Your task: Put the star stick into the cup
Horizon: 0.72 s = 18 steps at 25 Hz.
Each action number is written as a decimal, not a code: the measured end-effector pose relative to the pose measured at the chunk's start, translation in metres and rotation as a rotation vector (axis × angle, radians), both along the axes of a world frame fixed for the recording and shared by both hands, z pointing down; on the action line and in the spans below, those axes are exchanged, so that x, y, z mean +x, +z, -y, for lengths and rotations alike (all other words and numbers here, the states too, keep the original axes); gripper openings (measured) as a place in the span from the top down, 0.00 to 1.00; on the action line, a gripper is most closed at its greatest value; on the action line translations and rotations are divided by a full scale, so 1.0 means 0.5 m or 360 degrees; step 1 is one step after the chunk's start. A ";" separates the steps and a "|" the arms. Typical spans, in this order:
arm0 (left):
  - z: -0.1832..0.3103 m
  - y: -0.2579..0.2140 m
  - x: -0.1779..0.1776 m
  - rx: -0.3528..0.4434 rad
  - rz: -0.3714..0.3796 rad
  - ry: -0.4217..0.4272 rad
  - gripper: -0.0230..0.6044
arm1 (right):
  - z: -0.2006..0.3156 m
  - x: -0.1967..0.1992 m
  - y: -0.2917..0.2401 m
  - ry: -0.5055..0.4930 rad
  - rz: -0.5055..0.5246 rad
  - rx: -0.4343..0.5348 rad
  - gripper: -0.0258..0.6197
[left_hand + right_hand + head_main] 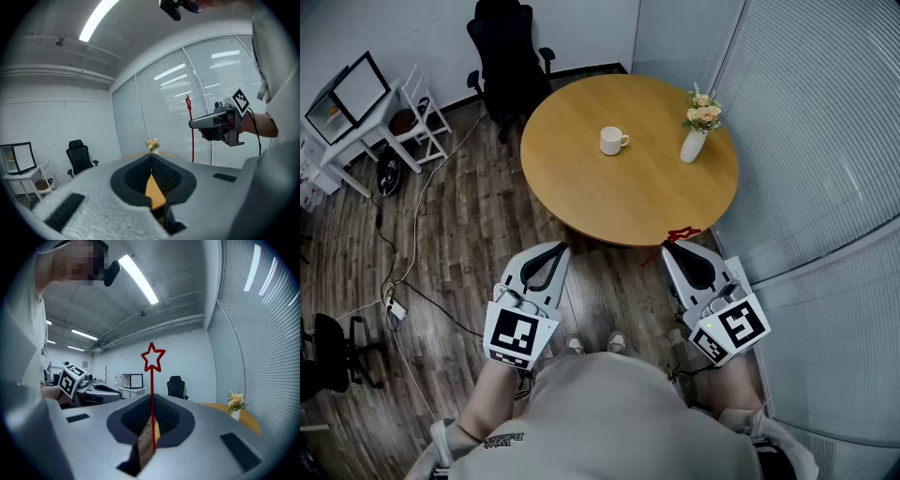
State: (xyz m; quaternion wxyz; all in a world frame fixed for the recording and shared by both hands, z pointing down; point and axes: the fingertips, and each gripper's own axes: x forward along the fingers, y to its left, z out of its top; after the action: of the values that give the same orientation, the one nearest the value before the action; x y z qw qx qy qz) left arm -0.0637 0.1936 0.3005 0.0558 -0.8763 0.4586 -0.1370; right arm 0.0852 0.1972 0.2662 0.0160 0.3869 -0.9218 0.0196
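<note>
A white cup [613, 141] stands near the middle of the round wooden table [581, 178]. My right gripper [667, 247] hangs below the table's near edge, shut on the red star stick [682, 232]. In the right gripper view the stick [152, 394] rises upright from between the jaws of that gripper [152, 401], its star outline on top. My left gripper [560, 247] is level with the right one, a little to its left, shut and holding nothing. From the left gripper [151, 159] I see the right gripper [216, 123] with the stick [191, 136] upright.
A white vase of flowers [696, 136] stands on the table's right side, right of the cup. A black office chair [508, 56] is behind the table. At far left are a white desk with a monitor [352, 94] and floor cables [403, 262]. Blinds [825, 141] close the right side.
</note>
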 end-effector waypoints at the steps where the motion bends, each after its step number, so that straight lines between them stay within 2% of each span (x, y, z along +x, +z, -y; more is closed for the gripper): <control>1: 0.000 -0.001 0.001 0.0002 -0.0002 -0.0001 0.93 | 0.000 0.002 0.000 0.0001 -0.0004 0.0001 0.91; 18: 0.023 0.015 0.037 -0.0004 0.0028 -0.0004 0.93 | 0.036 0.039 0.016 0.0018 0.0044 -0.0015 0.91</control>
State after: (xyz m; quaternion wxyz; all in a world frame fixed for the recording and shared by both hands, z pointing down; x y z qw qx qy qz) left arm -0.0455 0.1822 0.3078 0.0585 -0.8745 0.4590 -0.1454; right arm 0.1045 0.1793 0.2743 0.0050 0.3917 -0.9196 0.0293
